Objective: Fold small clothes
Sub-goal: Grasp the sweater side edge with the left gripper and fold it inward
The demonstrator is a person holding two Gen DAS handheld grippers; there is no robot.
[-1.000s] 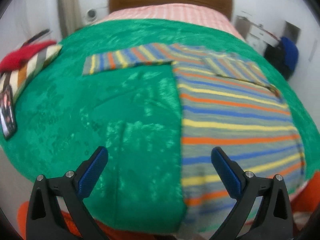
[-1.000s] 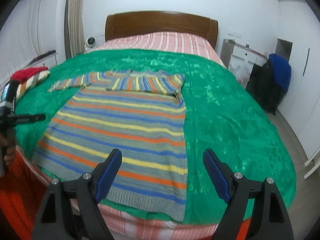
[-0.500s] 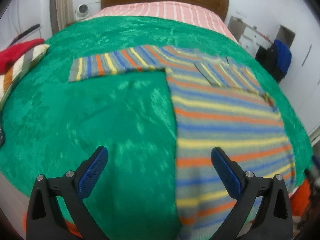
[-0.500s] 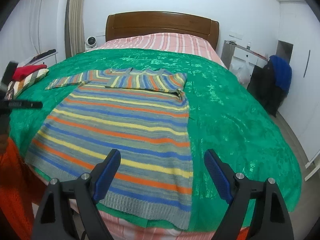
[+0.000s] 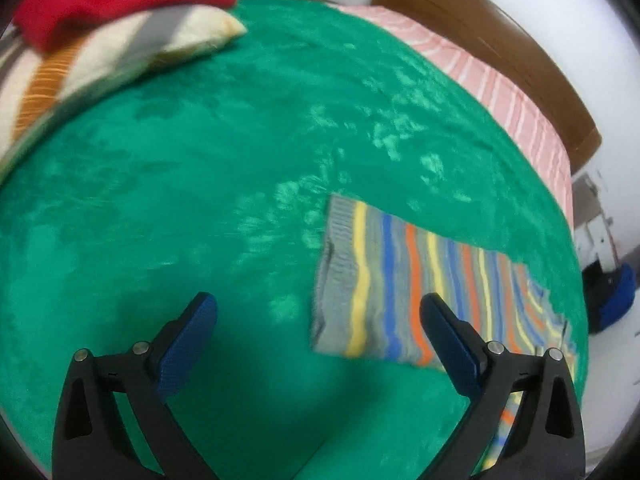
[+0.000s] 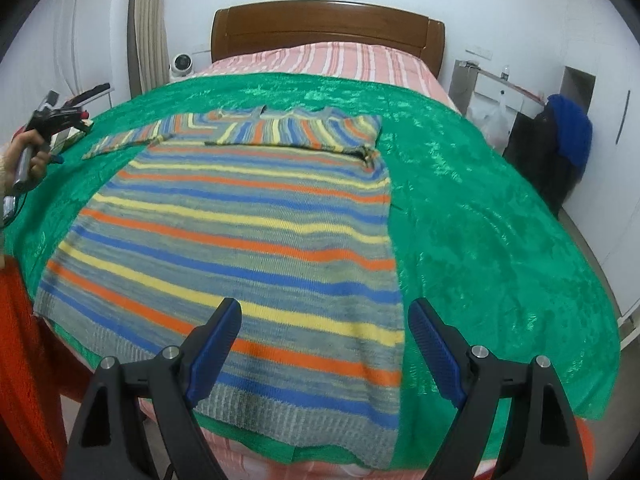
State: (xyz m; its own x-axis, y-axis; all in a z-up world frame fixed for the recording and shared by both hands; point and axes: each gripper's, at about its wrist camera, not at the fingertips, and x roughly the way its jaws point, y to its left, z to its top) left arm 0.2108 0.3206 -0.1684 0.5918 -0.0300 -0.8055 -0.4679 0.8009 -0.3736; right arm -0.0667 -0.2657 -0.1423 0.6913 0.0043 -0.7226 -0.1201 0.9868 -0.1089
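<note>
On the green blanket [image 6: 480, 216]: the striped sweater [image 6: 248, 232] lies flat, front down or up you cannot tell, body toward the foot of the bed, one sleeve already folded across the chest and the other sleeve [image 5: 400, 280] stretched out to the side.
Left gripper [image 5: 316, 332]: released, jaws wide, nothing between them; it hovers just short of the outstretched sleeve's cuff [image 5: 340, 272] (this view is blurred, so fine detail is lost).
Right gripper [image 6: 324, 344]: also released and empty, poised above the hem [image 6: 304, 416] near the sweater's right edge.
Step in hand: judged from the layout, you are about to fold the loose sleeve in over the body.
How to do it well: pinch the cuff across its full width, lift only enough to clear the blanket, and lay the sleeve level with the folded one so the stripes line up; keep your right gripper ready to pin the body if it drags.
Risk: the blanket looks slick and could bunch under the knit.
Containers: none in view; a red cloth [image 5: 112, 0] sits on a striped cushion [image 5: 104, 64] at the bed's edge, holding nothing.
</note>
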